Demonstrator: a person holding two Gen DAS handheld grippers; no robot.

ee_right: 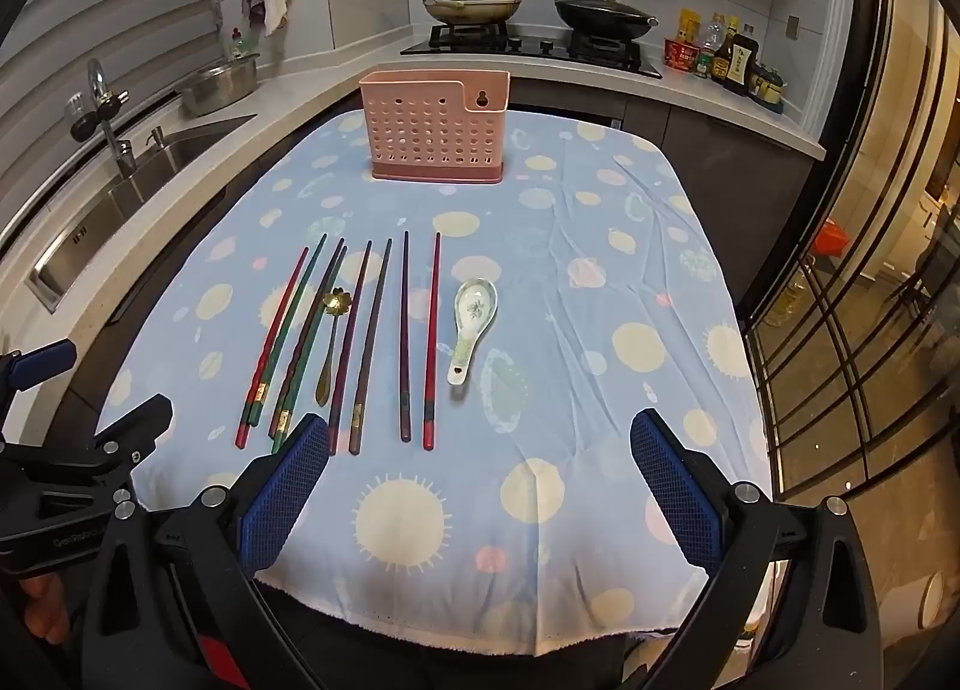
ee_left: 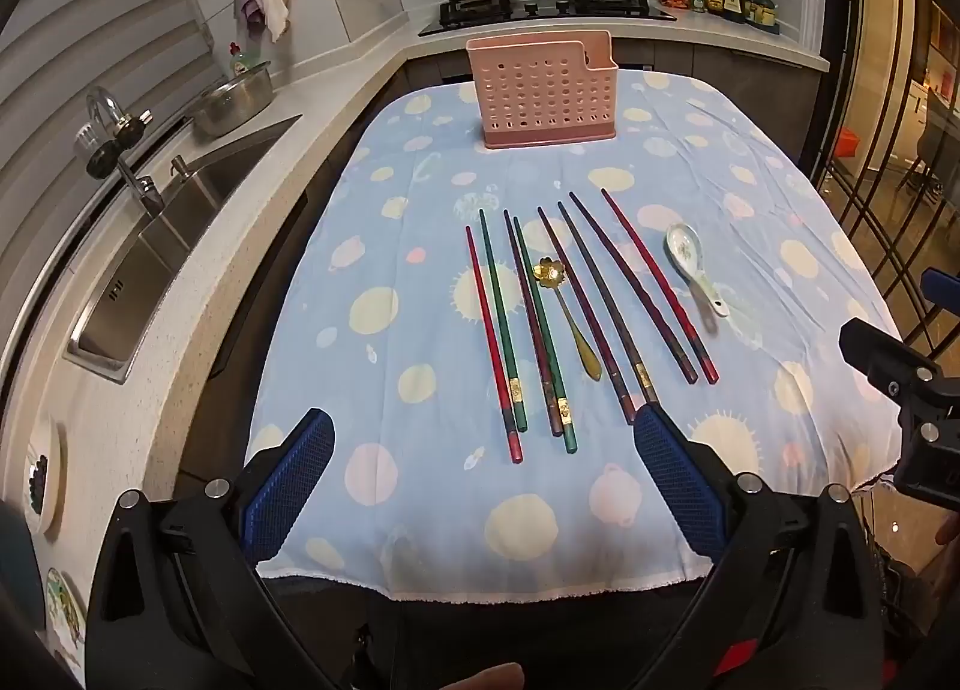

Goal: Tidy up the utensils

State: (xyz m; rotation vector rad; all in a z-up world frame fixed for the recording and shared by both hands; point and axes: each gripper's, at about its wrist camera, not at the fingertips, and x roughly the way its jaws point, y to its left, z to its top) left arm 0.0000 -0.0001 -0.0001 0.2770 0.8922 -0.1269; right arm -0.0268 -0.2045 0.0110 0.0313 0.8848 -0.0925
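Nothing is yet put away; the step in hand looks like the very start, choosing a first utensil. Furthest left on the blue patterned tablecloth [ee_right: 540, 510] lies a red chopstick [ee_left: 493, 351] with a green chopstick [ee_left: 501, 318] close beside it; next comes a second close pair, one dark and one green, then the small gold spoon [ee_left: 567, 318] with its flower-shaped bowl pointing away, lying between chopsticks; after it four more dark and red chopsticks [ee_right: 405, 342] fan out, all flat on the cloth, thick ends toward the person; last, on the right, rests the ceramic soup spoon [ee_right: 473, 324], bowl up, a little apart from the nearest red stick.

Beyond the row, toward the far edge of the table, the pink perforated utensil holder [ee_right: 437, 129] stands upright, and as far as its openings show it holds nothing.

The left gripper [ee_left: 483, 486] hangs over the near edge with its blue pads spread wide, grasping nothing; the right gripper [ee_right: 474, 486] does the same, released and empty, lined up roughly below the red stick and the soup spoon.

The next move probably calls for lowering one gripper over a thick end, pinching a thin stick off soft cloth without dragging its neighbour; then carrying it tip-down into the holder.
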